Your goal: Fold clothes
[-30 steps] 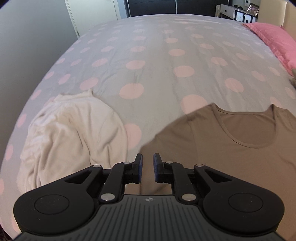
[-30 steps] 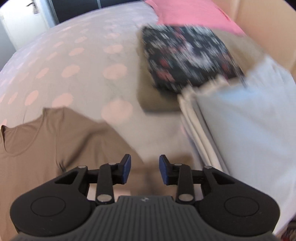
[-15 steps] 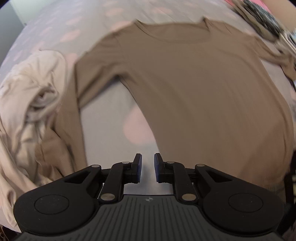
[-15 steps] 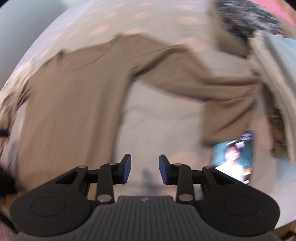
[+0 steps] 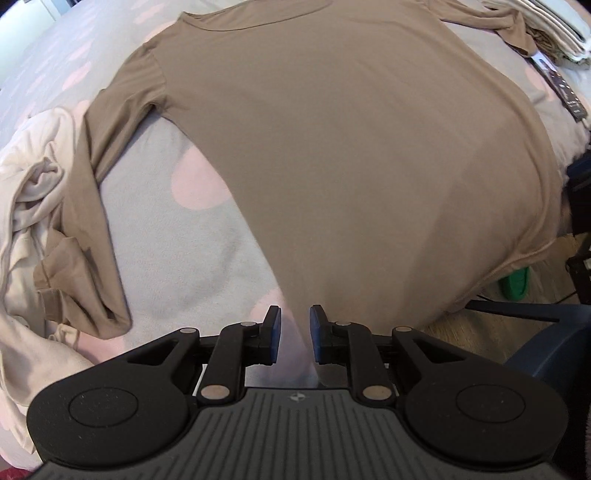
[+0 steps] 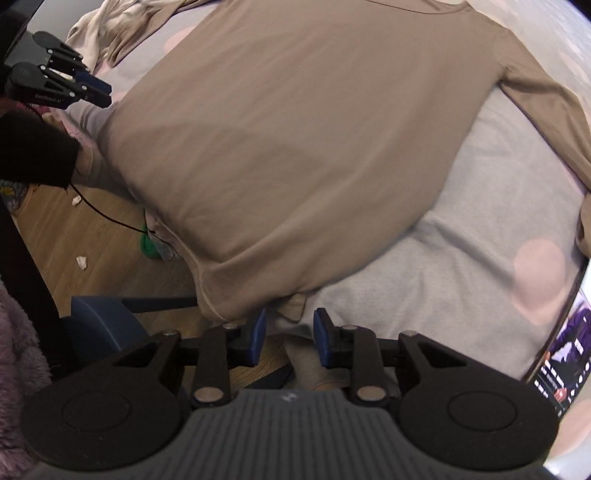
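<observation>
A tan long-sleeved shirt [image 5: 351, 147] lies spread flat on the grey bedspread with pink dots [image 5: 184, 258], its hem hanging over the bed's near edge. It also shows in the right wrist view [image 6: 295, 147]. My left gripper [image 5: 293, 334] is open and empty at the shirt's lower left hem corner. My right gripper [image 6: 287, 332] is open and empty at the lower right hem corner, with a fold of hem just ahead of the fingers. The left gripper also shows in the right wrist view [image 6: 96, 88].
A crumpled cream garment [image 5: 29, 192] lies at the left under the shirt's left sleeve. Folded clothes [image 5: 546, 22] are stacked at the far right. A phone with a lit screen [image 6: 561, 354] lies on the bed at the right. Wooden floor [image 6: 92, 229] and a blue chair [image 6: 103, 325] lie below.
Both grippers have dropped from over the upper shirt to the hem at the bed's near edge. Both stay open and empty.
</observation>
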A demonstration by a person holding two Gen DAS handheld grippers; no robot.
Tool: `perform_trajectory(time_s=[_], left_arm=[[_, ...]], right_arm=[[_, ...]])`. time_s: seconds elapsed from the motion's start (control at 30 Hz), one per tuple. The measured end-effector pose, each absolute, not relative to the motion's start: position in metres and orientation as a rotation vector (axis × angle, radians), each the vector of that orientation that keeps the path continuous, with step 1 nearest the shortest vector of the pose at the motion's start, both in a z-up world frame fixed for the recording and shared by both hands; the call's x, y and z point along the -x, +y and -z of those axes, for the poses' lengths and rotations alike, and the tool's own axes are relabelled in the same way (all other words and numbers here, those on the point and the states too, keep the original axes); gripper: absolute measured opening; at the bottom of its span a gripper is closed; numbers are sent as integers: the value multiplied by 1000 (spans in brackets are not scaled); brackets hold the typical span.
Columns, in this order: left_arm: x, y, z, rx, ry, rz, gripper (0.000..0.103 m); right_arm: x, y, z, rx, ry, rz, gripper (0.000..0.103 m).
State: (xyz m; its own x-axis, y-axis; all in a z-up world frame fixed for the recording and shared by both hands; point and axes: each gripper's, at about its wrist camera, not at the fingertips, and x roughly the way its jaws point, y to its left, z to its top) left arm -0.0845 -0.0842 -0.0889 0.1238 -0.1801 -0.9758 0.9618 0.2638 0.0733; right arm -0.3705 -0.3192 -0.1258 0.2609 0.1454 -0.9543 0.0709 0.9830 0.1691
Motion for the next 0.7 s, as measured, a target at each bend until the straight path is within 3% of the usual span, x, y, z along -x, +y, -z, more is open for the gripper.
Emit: perform_trajectory(time_s=[0.07, 0.23, 0.33, 0.7], left_arm=[[87, -83, 92, -944, 1114, 1043, 15], [95, -78, 106, -1011, 1174, 1075, 21], [101, -77, 115, -1073, 1178, 1076, 25], [110, -80, 125, -1162, 1169, 1072, 25]], right_arm=[[362, -321, 130, -171, 1319, -49, 28], [349, -313, 144, -96, 1373, -52, 6], [347, -314, 145, -85, 1379, -43, 2], [366, -317, 105, -169, 1498, -14, 1]])
